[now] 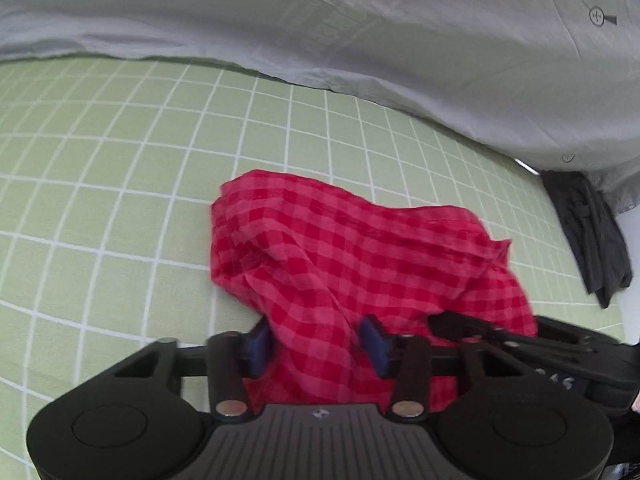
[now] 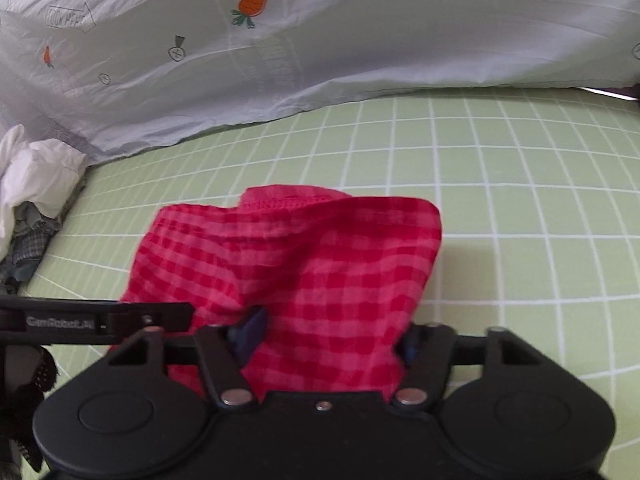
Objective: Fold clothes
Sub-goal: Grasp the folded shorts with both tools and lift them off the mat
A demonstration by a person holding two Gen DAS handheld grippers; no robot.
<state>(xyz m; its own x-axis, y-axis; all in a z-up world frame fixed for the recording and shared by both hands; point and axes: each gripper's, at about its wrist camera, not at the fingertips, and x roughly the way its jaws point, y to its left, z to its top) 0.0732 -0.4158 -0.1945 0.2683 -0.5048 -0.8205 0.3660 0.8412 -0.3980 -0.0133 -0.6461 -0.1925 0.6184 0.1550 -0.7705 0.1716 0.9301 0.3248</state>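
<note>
Crumpled red gingham garment [image 1: 352, 256] on a green grid-patterned sheet [image 1: 100, 184]; left gripper [image 1: 318, 340] and right gripper [image 2: 332, 336], part-open, each bunch its cloth. Carrot-print quilt [image 2: 360, 40] behind.

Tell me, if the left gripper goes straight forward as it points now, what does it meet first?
The red checked cloth: it already lies between the fingers of the left gripper and bunches up just ahead. Beyond is the green grid sheet; depth is unclear.

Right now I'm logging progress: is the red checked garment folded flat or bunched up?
Bunched up. The red checked garment humps in loose folds on the green grid sheet, with cloth between the fingers of both the left tool and right tool.
</note>
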